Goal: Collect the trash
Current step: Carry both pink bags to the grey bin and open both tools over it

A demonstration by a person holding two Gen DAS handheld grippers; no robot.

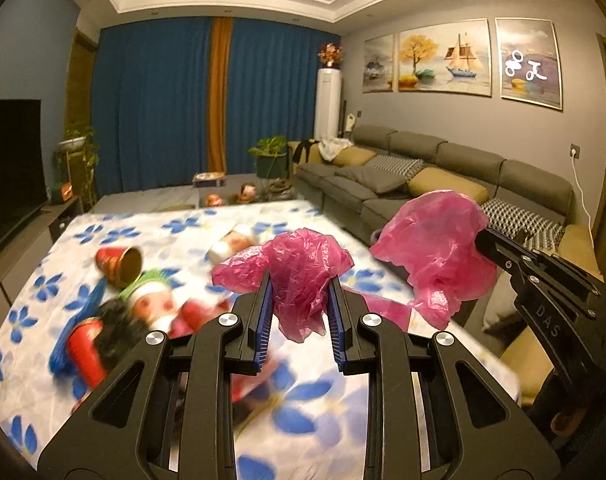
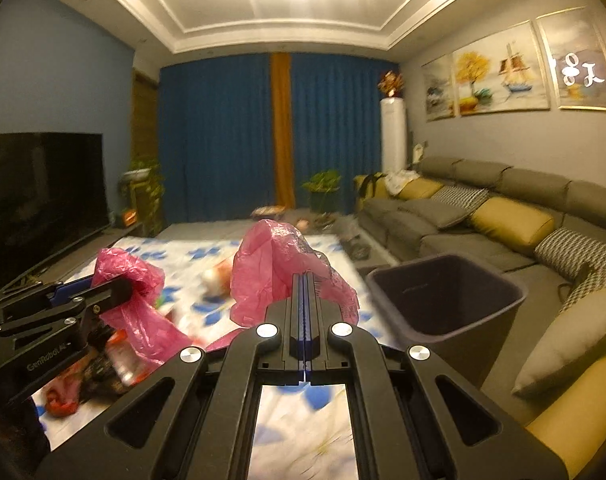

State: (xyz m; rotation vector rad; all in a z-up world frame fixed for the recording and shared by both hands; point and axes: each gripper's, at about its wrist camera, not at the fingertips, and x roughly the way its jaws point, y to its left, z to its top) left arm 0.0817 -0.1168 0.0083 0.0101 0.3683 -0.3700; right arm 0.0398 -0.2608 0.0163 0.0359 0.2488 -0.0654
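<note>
- left gripper (image 1: 299, 292) is clamped on a bunched edge of the pink plastic bag (image 1: 303, 276); right gripper (image 2: 305, 280) is pinched fully closed on another edge. Looks like they're holding the bag between them to spread its mouth.
- bag hangs over the flowered tablecloth (image 1: 311, 396), trash like a red paper cup (image 1: 121, 266) beyond.
- only the right wrist view shows the dark trash bin (image 2: 447, 300) beside the sofa (image 2: 503, 216).

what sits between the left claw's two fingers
A bunched part of the pink plastic bag, pinched between the blue pads; shown in the left wrist view.
</note>
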